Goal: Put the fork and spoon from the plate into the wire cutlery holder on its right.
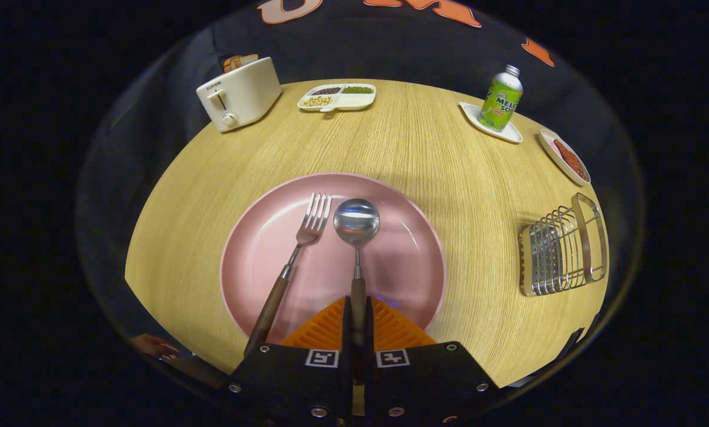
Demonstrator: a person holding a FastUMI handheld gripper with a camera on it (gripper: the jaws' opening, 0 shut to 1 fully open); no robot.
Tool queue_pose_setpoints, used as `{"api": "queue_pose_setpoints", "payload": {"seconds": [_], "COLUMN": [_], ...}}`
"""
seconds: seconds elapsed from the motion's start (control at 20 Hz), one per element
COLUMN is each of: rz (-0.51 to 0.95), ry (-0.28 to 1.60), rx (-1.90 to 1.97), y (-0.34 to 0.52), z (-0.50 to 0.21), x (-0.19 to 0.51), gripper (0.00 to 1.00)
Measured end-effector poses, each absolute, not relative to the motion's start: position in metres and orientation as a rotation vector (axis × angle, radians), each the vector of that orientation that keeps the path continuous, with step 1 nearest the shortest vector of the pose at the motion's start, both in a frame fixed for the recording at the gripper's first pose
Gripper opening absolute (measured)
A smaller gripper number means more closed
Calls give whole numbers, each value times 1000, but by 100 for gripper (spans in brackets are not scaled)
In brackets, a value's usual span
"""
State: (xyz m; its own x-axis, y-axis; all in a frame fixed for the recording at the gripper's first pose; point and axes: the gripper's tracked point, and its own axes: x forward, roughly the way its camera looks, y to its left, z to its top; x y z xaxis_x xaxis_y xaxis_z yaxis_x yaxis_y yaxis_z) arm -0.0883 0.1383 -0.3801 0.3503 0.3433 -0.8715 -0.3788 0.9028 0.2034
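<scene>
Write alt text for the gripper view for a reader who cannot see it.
The gripper is shut on the spoon handle over a pink plate, with the fork lying beside the spoon. The wire cutlery holder stands apart on the wooden table.

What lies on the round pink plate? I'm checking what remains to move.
A wood-handled fork and spoon lie on the pink plate. The gripper is shut on the spoon handle, whose end its fingers hide.

Bright, even overhead light falls on the wooden table (425, 154), casting soft shadows. A glare spot sits on the spoon (356, 220) bowl. Fisheye distortion bends the edges; focus stays sharp.
</scene>
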Motion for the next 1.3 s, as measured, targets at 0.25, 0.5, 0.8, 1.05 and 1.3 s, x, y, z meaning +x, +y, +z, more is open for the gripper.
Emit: {"api": "queue_pose_setpoints", "payload": {"seconds": [0.25,0.5,0.8,1.05,1.3], "rz": [461,396,283,201,210], "ry": [1074,1005,999,1068,1205], "rx": [17,61,41,-1,-66], "y": [125,82,-2,-70,-97], "z": [-351,-303,-269,-270,-288], "x": [-82,-64,-47,-42,-43], "gripper": [8,8,8,8,8]}}
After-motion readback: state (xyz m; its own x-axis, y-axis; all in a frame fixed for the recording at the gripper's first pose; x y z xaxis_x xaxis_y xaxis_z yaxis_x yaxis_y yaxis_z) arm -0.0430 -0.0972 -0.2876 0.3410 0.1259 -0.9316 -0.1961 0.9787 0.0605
